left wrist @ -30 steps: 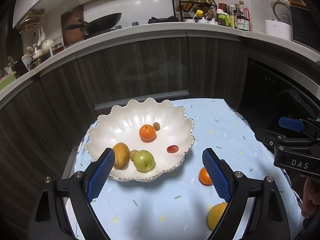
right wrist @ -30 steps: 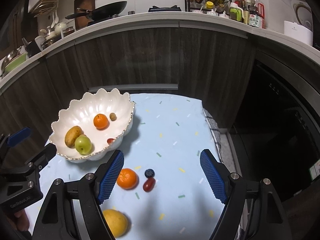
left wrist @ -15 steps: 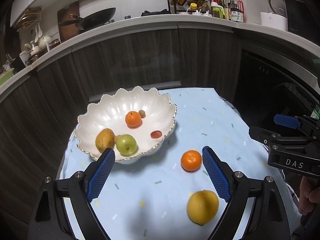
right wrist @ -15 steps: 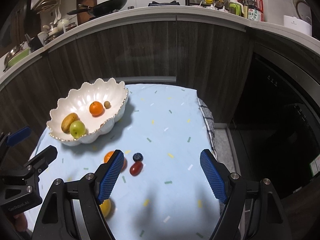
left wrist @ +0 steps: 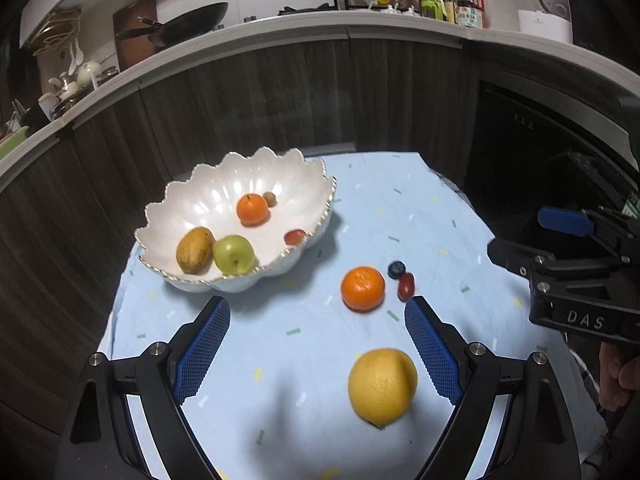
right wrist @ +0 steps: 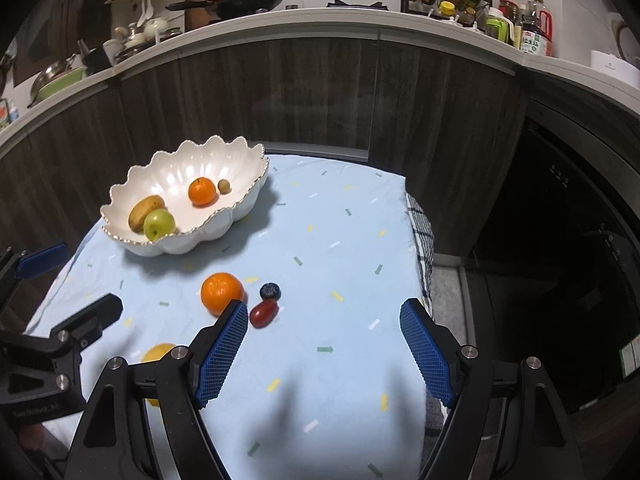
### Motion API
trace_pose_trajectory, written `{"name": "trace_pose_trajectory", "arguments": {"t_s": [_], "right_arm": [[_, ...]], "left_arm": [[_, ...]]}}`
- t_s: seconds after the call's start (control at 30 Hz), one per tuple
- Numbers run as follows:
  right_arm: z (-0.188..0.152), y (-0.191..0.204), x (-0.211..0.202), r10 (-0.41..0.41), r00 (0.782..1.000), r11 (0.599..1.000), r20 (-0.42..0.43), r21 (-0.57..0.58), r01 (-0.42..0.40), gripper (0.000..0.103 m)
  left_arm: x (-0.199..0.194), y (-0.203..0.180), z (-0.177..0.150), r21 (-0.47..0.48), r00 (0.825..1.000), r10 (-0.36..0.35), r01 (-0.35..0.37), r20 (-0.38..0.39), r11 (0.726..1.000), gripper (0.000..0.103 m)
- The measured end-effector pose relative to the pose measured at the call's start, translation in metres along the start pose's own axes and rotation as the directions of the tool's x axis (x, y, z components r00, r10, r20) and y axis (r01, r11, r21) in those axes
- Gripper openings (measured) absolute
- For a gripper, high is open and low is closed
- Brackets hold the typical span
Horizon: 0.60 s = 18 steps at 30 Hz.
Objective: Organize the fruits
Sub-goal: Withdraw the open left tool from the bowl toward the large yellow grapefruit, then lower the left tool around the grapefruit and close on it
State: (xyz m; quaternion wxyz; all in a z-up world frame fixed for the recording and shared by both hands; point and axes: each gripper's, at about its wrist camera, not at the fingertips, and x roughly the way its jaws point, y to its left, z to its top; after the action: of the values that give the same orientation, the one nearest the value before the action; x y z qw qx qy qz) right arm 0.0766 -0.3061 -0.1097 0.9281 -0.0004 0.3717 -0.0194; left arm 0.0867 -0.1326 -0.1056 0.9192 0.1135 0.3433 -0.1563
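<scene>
We noted the blue tablecloth [left wrist: 280, 320] carrying a white scalloped bowl [left wrist: 208, 200] that held a tangerine [left wrist: 252, 209], a green apple [left wrist: 234, 254], a brownish fruit [left wrist: 195, 250], a red grape [left wrist: 295, 236] and a small nut-like piece [left wrist: 270, 199]. On the cloth lay a yellow citrus [left wrist: 382, 386], an orange [right wrist: 222, 293], a red date [right wrist: 264, 313] and a blueberry [right wrist: 270, 291]. Our left gripper [left wrist: 316, 346] and right gripper [right wrist: 322, 344] hung wide and empty.
</scene>
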Motion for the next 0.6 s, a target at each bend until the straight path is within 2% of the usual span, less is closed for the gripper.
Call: {"name": "trace_pose_trajectory", "arguments": {"t_s": [0.6], "right_arm": [[-0.024, -0.008, 0.018, 0.043, 0.999, 0.999, -0.029, -0.021, -0.043, 0.079]], "left_arm": [[0.027, -0.029, -0.031, 0.046, 0.992, -0.066, 0.071, -0.104, 0.996, 0.087]]}}
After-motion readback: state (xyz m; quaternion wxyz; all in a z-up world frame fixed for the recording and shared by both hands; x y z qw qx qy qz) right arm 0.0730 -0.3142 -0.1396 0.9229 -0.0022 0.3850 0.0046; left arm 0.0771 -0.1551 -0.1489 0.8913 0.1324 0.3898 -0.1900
